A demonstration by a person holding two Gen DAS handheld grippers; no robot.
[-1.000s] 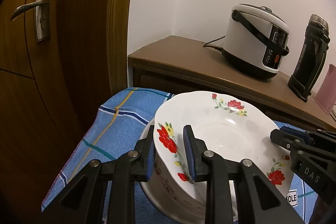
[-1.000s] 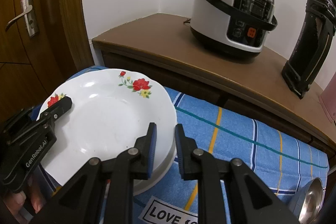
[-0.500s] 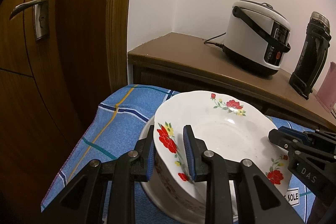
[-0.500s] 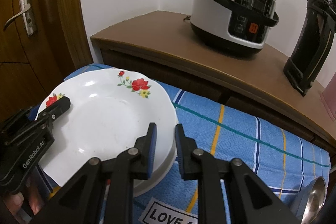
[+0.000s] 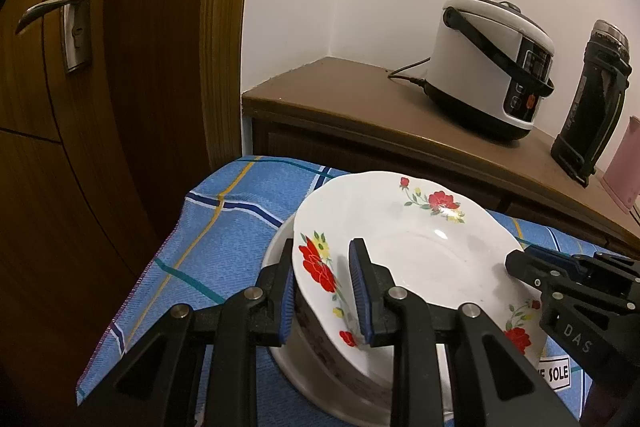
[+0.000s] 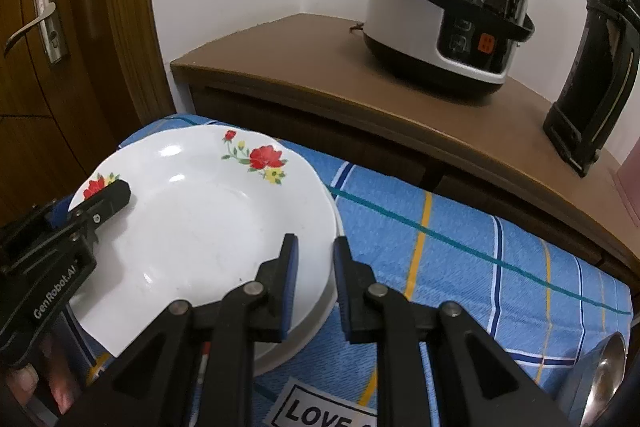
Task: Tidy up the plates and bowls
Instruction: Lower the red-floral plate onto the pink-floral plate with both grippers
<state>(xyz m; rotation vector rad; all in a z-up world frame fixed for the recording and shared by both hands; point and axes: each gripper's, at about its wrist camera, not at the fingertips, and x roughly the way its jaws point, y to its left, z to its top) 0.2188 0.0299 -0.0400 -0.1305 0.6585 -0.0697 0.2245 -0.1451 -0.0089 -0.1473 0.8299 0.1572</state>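
Left gripper (image 5: 322, 287) jaws pinched the near-left rim of the plate (image 5: 416, 259), one blue ribbed pad under the rim, one on the inner face beside a red flower. Right gripper (image 6: 312, 279) jaws pinched the plate's opposite rim, narrow gap between the pads, the rim edge between them. Compared with a second before: no real change. Both grips stayed as they were, the plate sat at the same tilt, and only a slight shift of view showed against the background.

The plate was white glazed ceramic, round with a gently scalloped edge, shallow well, glossy highlights, red and yellow flower decals around the rim. It sat tilted over a white bowl (image 5: 320, 379) with a dark patterned band on its side; the bowl stood on the cloth. Whether the plate touched the bowl could not be told.

The cloth (image 6: 480, 259) was blue woven fabric with white, navy, teal and yellow check lines and a printed white label. At its far right edge lay a shiny metal spoon (image 6: 608, 375).

Behind stood a brown wooden desk (image 6: 320, 67) with a smooth top. On it were a white and black plastic rice cooker (image 6: 444, 7), rounded with a black handle, and a tall dark flask (image 6: 592, 75). To the left was a brown wooden door (image 5: 100, 107) with a metal lever handle (image 5: 60, 11).
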